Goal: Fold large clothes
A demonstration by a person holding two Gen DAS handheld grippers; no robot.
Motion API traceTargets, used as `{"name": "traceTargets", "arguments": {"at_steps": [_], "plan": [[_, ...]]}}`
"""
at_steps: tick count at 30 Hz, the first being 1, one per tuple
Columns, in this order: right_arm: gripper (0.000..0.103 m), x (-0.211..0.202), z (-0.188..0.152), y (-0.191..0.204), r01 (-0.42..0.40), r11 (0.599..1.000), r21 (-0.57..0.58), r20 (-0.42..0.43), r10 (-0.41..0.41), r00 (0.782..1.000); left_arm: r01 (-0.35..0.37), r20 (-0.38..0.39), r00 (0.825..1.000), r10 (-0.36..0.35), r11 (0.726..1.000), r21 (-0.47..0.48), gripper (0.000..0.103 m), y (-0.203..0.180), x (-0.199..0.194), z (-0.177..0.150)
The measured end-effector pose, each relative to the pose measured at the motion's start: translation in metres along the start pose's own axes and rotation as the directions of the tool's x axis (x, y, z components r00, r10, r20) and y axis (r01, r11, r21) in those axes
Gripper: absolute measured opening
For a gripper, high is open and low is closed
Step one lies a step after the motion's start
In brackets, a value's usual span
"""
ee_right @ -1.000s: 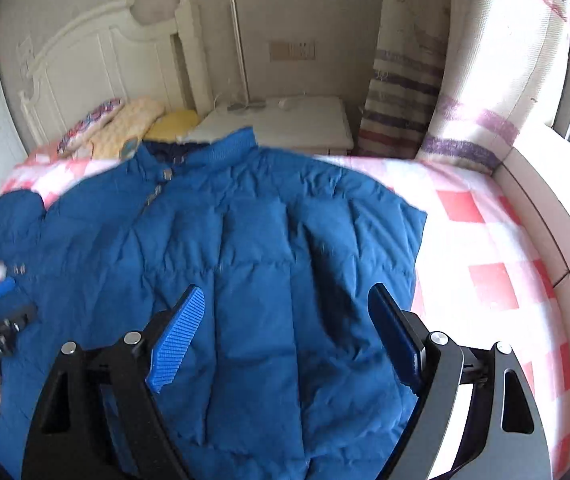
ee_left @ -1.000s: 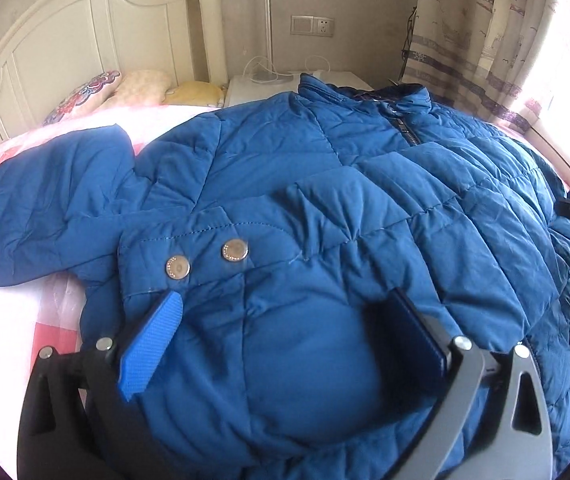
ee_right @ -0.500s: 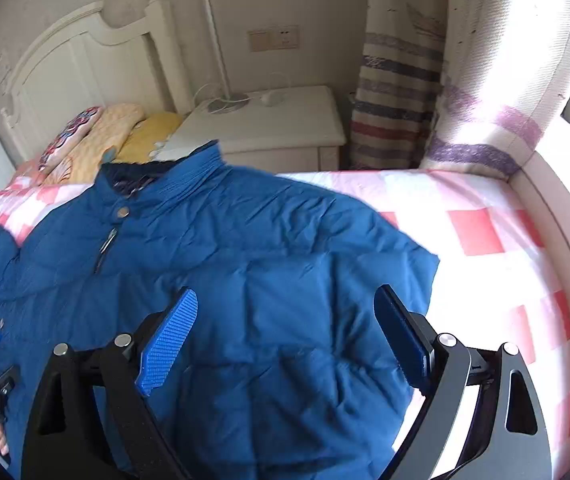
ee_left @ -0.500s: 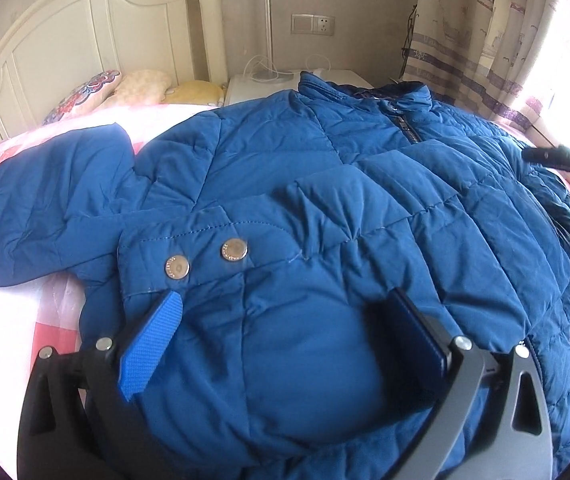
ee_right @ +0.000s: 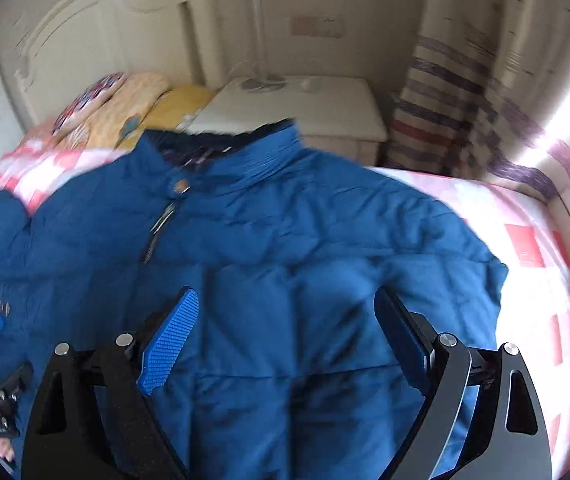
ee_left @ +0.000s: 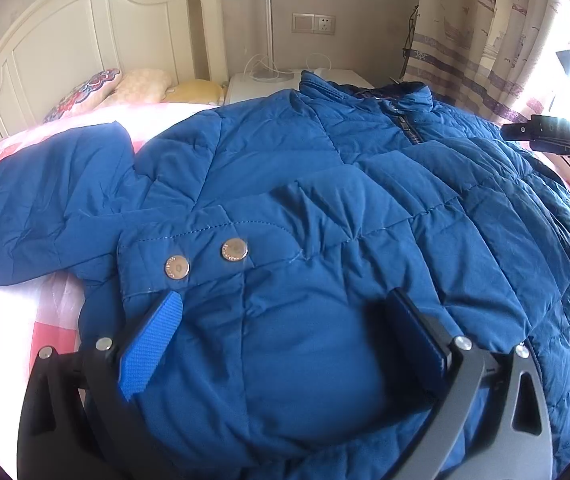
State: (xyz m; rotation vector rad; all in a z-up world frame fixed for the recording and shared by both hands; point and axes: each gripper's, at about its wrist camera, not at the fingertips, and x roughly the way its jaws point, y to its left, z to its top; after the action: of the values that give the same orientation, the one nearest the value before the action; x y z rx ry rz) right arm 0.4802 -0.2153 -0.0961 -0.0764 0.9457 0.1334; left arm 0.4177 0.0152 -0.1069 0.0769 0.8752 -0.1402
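one big bed (ee_right: 541,264) with a pink and white checked sheet fills the room under a white wooden headboard (ee_left: 65,40). a puffy blue quilted jacket (ee_left: 325,220) lies spread flat on the bed, front side up, with its collar toward the white bedside cabinet (ee_right: 325,108). one sleeve (ee_left: 37,200) sticks out to the side. flowery and yellow pillows (ee_left: 125,88) sit by the headboard. a striped curtain (ee_right: 465,92) hangs by the bright window. the left tongs (ee_left: 281,344) are spread wide, low over the jacket beside two round metal snaps (ee_left: 205,258). the right tongs (ee_right: 287,340) are spread wide too, holding nothing, above the jacket; that view is blurry.
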Motion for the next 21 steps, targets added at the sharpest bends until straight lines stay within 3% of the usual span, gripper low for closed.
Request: {"name": "traceTargets", "arguments": {"at_steps": [2,4,7,10,14,17,19,21], "plan": [[0.087,0.015,-0.008,0.021,0.077,0.995,-0.070,-0.004,-0.078,0.997,0.005,0.001,1.000,-0.005,1.000,-0.004,0.101,0.001,0.000,0.000],[0.086,0.013,-0.008,0.011,0.044,0.999,-0.014,-0.012,-0.044,0.999,0.007,0.001,1.000,-0.007,1.000,-0.008,0.101,0.002,0.000,0.000],[0.087,-0.010,-0.013,0.001,0.089,0.992,0.092,-0.013,-0.089,0.996,0.015,0.003,1.000,-0.015,1.000,-0.016,0.101,0.003,0.000,0.000],[0.087,-0.047,-0.045,0.009,-0.015,0.996,0.094,0.049,0.010,0.999,0.017,0.003,1.000,-0.017,1.000,-0.017,0.101,0.003,0.000,0.000],[0.087,-0.060,-0.094,0.019,-0.027,0.996,0.079,0.007,0.027,1.000,0.024,0.005,1.000,-0.024,0.999,-0.021,0.101,0.003,-0.001,-0.001],[0.087,-0.061,-0.109,0.027,0.009,0.999,0.031,0.061,-0.011,0.998,0.029,0.008,1.000,-0.029,0.999,-0.023,0.101,0.004,-0.001,0.000],[0.089,-0.070,-0.107,0.032,0.078,0.994,0.076,0.057,-0.082,0.995,0.043,0.017,0.999,-0.043,0.999,-0.033,0.101,0.006,-0.003,0.000],[0.089,-0.086,-0.110,0.048,0.062,0.992,0.113,0.116,-0.075,0.990,0.085,0.040,0.996,-0.082,0.994,-0.067,0.101,0.014,-0.007,0.000]]}}
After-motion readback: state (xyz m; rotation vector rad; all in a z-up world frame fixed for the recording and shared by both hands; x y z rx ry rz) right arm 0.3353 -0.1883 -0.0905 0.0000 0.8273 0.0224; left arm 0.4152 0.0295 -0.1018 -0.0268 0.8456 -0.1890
